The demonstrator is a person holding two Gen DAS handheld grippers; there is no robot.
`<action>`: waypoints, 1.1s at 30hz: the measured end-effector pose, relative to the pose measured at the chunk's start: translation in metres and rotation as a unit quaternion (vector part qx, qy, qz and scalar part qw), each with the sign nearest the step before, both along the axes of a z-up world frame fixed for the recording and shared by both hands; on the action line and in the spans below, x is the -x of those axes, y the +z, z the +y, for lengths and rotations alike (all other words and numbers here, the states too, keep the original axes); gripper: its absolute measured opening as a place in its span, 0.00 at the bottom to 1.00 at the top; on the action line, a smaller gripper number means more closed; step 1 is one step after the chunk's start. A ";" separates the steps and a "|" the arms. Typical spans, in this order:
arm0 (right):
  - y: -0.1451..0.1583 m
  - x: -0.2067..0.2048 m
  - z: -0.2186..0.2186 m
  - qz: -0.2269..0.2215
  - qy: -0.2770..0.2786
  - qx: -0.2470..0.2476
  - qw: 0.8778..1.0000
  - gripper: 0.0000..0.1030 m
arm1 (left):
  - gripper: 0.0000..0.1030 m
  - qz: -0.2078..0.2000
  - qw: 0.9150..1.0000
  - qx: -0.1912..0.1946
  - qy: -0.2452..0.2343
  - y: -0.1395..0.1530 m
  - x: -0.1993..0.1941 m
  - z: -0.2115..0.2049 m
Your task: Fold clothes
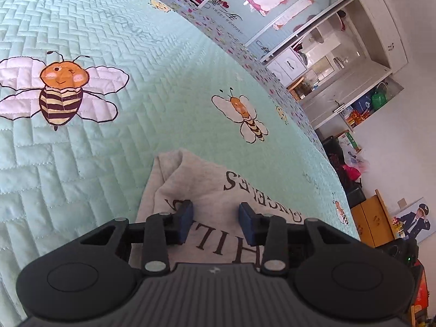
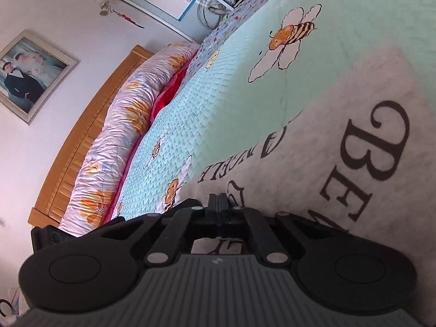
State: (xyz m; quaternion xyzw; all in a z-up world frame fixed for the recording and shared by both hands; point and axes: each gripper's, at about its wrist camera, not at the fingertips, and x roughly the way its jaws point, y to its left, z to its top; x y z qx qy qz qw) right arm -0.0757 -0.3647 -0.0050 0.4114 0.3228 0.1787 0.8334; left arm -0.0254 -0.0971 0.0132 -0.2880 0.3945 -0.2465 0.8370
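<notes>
A light grey sweatshirt (image 1: 201, 179) with dark printed letters lies on the mint green bee-print bedspread (image 1: 81, 150). My left gripper (image 1: 216, 219) is open just above the shirt, its blue pads apart with a bunched fold of cloth ahead of them. In the right wrist view the same sweatshirt (image 2: 340, 141) spreads flat across the bedspread (image 2: 218, 103). My right gripper (image 2: 217, 204) is shut, jaws pressed together over the shirt's edge; whether cloth is pinched between them cannot be told.
A rolled floral quilt (image 2: 120, 136) lies along the wooden headboard (image 2: 81, 141). A framed wedding photo (image 2: 27, 76) hangs on the wall. White cabinets (image 1: 340, 62), an orange wooden cupboard (image 1: 373, 220) and clutter stand beyond the bed's edge.
</notes>
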 end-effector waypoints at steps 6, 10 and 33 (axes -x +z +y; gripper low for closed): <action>0.017 0.005 -0.005 0.002 -0.003 -0.024 1.000 0.01 | 0.39 0.008 1.000 -0.017 -0.007 0.020 -0.001 0.007; 0.053 0.017 -0.018 -0.037 -0.019 -0.037 0.998 0.09 | 0.39 -0.033 0.999 -0.019 -0.005 0.065 0.011 0.011; 0.087 0.042 -0.028 -0.107 0.016 0.266 0.958 0.10 | 0.42 -0.103 0.977 -0.166 -0.082 0.073 0.007 -0.038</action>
